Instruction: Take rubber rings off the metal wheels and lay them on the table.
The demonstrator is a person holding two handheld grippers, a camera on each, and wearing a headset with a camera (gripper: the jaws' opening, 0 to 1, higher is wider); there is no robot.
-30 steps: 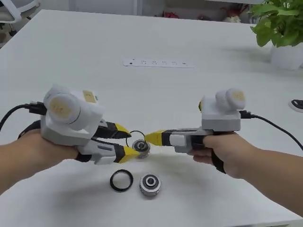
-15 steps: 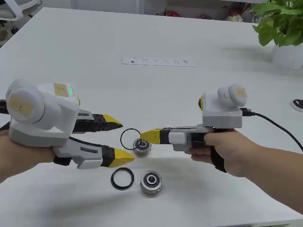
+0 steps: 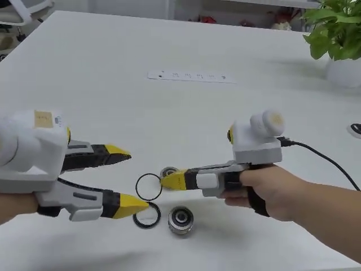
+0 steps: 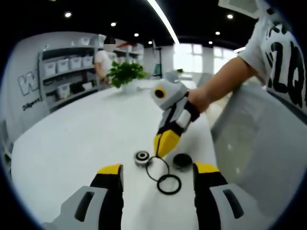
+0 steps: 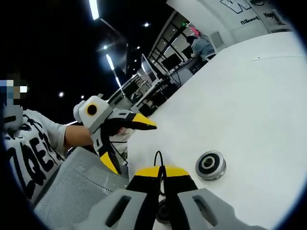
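Note:
My right gripper [image 3: 165, 181] is shut on a thin black rubber ring [image 3: 148, 187], which it holds just above the table. In the right gripper view the ring [image 5: 158, 159] sticks up between the shut jaws. A bare metal wheel [image 3: 168, 171] sits just behind the right gripper's tip. A second wheel [image 3: 180, 219] lies nearer me, with a thicker black ring [image 3: 146, 215] flat beside it. My left gripper [image 3: 125, 178] stands open to the left of the held ring, with nothing between its fingers. Its own view shows the ring [image 4: 157, 168] and both wheels [image 4: 142, 157] ahead.
A white power strip [image 3: 189, 75] lies at mid-table. A potted plant [image 3: 337, 39] stands at the far right corner. The right gripper's cable [image 3: 321, 153] trails right. The table's front edge runs close below the wheels.
The left gripper has drawn back to the left, away from the wheel, with its jaws wide. The right gripper keeps the thin ring, now clear of the wheel and lower.

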